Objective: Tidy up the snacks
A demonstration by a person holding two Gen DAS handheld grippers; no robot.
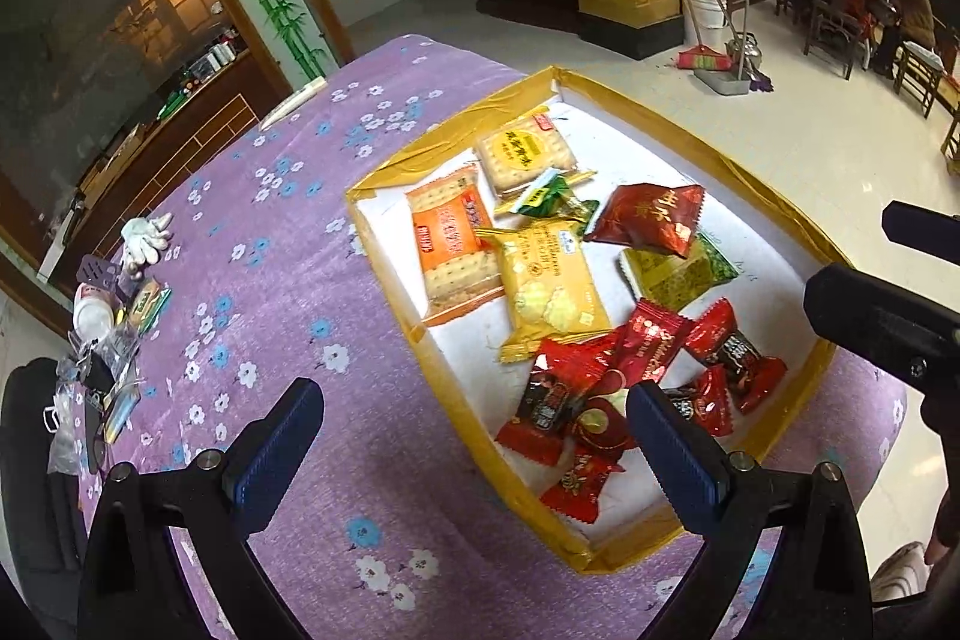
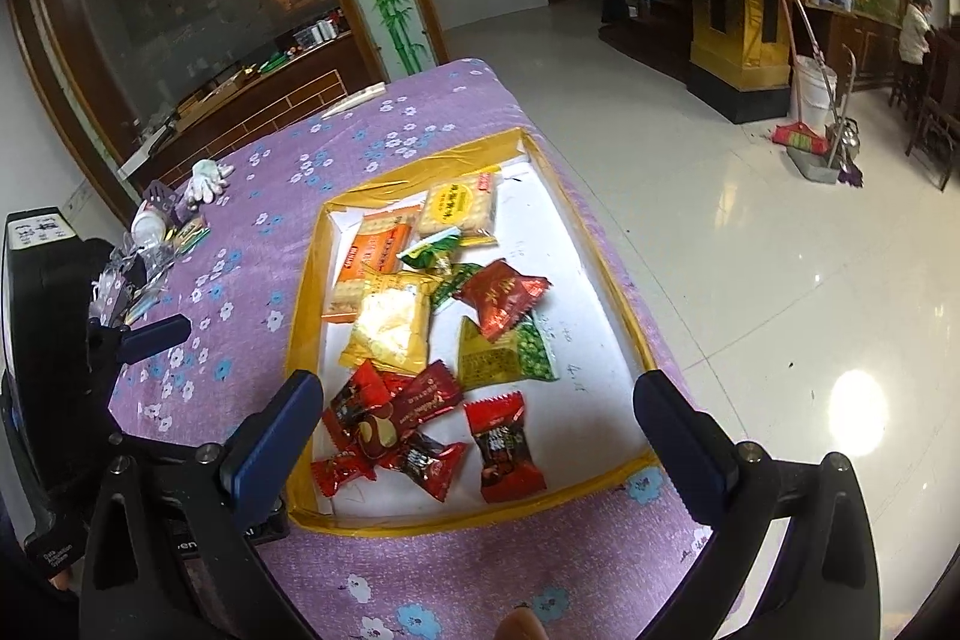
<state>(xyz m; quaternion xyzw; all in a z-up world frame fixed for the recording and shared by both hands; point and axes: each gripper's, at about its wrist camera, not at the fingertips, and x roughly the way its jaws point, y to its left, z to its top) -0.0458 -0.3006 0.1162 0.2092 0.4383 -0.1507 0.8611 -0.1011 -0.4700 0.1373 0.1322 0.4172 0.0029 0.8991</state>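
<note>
Both grippers, left (image 1: 474, 436) & right (image 2: 477, 430), are hovering w/ fingers apart, holding nothing. Overlapping red candy wrappers (image 2: 396, 424) are hiding each other inside the yellow-taped shallow cardboard tray (image 2: 306, 292); package print is unreadable.

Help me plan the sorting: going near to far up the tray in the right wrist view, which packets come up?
Dark red candy → green pea packet → red packet with gold writing → pale cracker pack by the far rim.
</note>
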